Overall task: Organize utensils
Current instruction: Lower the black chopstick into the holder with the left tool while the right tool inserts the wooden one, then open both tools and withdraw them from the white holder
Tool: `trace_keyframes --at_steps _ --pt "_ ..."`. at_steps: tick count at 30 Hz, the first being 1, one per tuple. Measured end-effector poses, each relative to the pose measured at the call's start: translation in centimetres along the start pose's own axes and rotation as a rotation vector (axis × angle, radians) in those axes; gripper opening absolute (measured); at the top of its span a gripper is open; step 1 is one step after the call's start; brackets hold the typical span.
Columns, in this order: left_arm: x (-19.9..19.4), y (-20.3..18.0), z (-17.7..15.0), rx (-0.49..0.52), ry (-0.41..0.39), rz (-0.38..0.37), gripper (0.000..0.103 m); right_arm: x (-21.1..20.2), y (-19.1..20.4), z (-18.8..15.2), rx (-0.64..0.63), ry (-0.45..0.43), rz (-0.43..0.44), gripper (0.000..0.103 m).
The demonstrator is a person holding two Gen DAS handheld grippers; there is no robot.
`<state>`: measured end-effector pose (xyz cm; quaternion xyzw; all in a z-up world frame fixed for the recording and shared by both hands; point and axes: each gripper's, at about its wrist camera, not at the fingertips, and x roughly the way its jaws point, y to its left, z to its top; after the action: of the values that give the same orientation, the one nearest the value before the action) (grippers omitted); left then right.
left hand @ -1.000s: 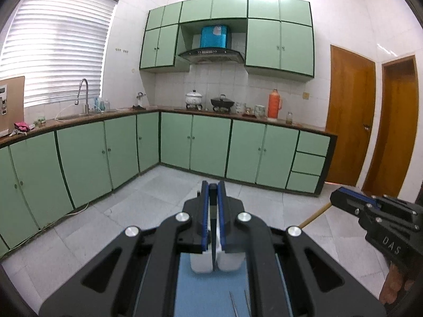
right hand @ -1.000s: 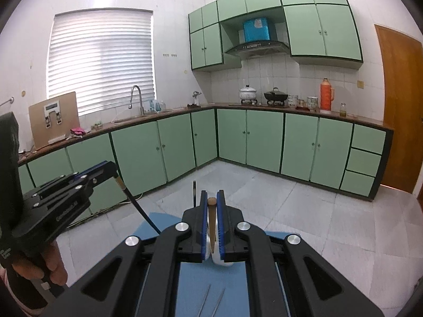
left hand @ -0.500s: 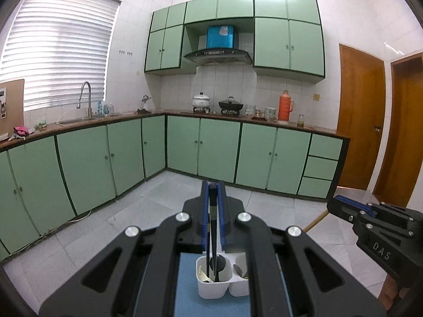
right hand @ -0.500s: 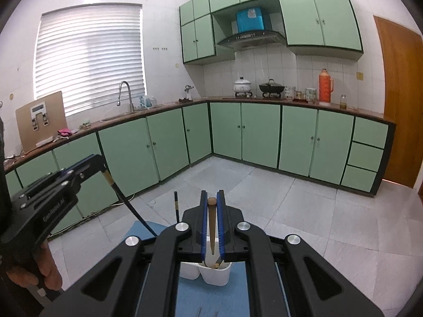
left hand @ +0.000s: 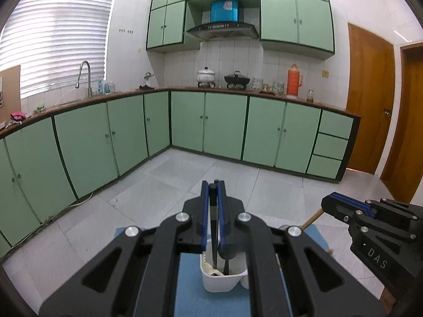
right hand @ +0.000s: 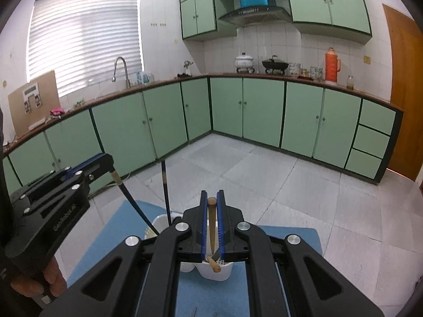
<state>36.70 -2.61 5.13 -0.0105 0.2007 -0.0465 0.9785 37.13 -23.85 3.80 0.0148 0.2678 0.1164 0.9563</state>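
Blue cloth, a mat (right hand: 285, 240), covers the work surface, and on it stands a white two-compartment utensil holder (left hand: 224, 281), seen at six o'clock in both wrist views. The left gripper (left hand: 213, 185) has its blue-lined jaws pressed together on a black chopstick (left hand: 214, 237), pinching it near its top end; the stick hangs steeply down with its tip inside the holder's left compartment, beside a dark utensil head and something pale at the bottom that cannot be made out. From the right wrist view that same stick slants from the left gripper at nine o'clock down to the holder's rim, and a second black chopstick (right hand: 165, 187) stands nearly upright in the same compartment at about eleven o'clock from the jaws. The right gripper (right hand: 211, 198) is clamped on a wooden chopstick (right hand: 212, 227), its rounded top showing just above the jaws and its lower end reaching into the right compartment, where another short wooden piece (right hand: 213, 264) leans over the near rim. A hand (right hand: 45, 280) grips the left tool's handle at eight o'clock. Green cabinets (left hand: 224, 126) line the far walls beyond a pale tiled floor (right hand: 304, 182).
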Motion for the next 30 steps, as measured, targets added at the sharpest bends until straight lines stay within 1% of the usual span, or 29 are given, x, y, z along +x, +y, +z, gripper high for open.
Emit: trace_keyframes --at_steps 6,9,11,15,16,17,18,19,21,23,25,28,29,30 --pt "2.2 0.8 -1.7 -0.003 0.052 0.012 0.006 2.3 0.2 -1.2 0.002 0.039 0.000 0.007" --pt "2.9 1.0 -2.4 0.002 0.076 0.016 0.006 2.2 0.2 -1.4 -0.002 0.029 -0.010 0.007" --pt "2.8 1.2 -2.6 0.005 0.069 0.020 0.006 2.1 0.1 -1.5 0.005 0.034 -0.009 0.007" --pt "2.6 1.8 -2.6 -0.020 0.075 0.019 0.009 2.0 -0.7 -2.0 0.021 0.042 -0.034 0.015" --pt "2.6 2.0 -2.6 -0.026 0.073 0.021 0.015 1.9 -1.1 -2.2 0.036 0.042 -0.035 0.020" --pt "2.5 2.2 -2.6 -0.032 0.069 0.027 0.029 1.8 -1.5 -2.3 0.050 0.040 -0.034 0.028" --pt "2.3 2.3 -2.5 -0.038 0.065 0.032 0.037 1.7 -1.9 -2.4 0.064 0.038 -0.031 0.033" --pt "2.2 2.4 -2.5 -0.046 0.058 0.034 0.047 1.5 -2.3 -2.6 0.082 0.032 -0.026 0.040" --pt "1.8 2.8 -2.3 -0.059 0.043 0.036 0.051 1.4 -2.8 -2.8 0.100 0.030 -0.026 0.042" --pt "1.8 3.1 -2.2 -0.069 0.042 0.042 0.054 1.2 -3.4 -3.0 0.119 0.026 -0.029 0.050" --pt "1.8 3.3 -2.0 -0.076 0.040 0.045 0.057 0.9 -4.1 -3.0 0.146 0.016 -0.021 0.054" --pt "1.3 3.7 -1.8 -0.087 0.030 0.056 0.065 0.1 -4.9 -3.0 0.172 -0.010 -0.020 0.062" --pt "1.1 3.8 -1.8 -0.092 0.028 0.055 0.067 -0.3 -5.0 -3.0 0.176 -0.017 -0.021 0.064" --pt "0.7 4.1 -1.8 -0.098 0.022 0.057 0.069 -0.8 -5.2 -3.1 0.179 -0.029 -0.020 0.065"
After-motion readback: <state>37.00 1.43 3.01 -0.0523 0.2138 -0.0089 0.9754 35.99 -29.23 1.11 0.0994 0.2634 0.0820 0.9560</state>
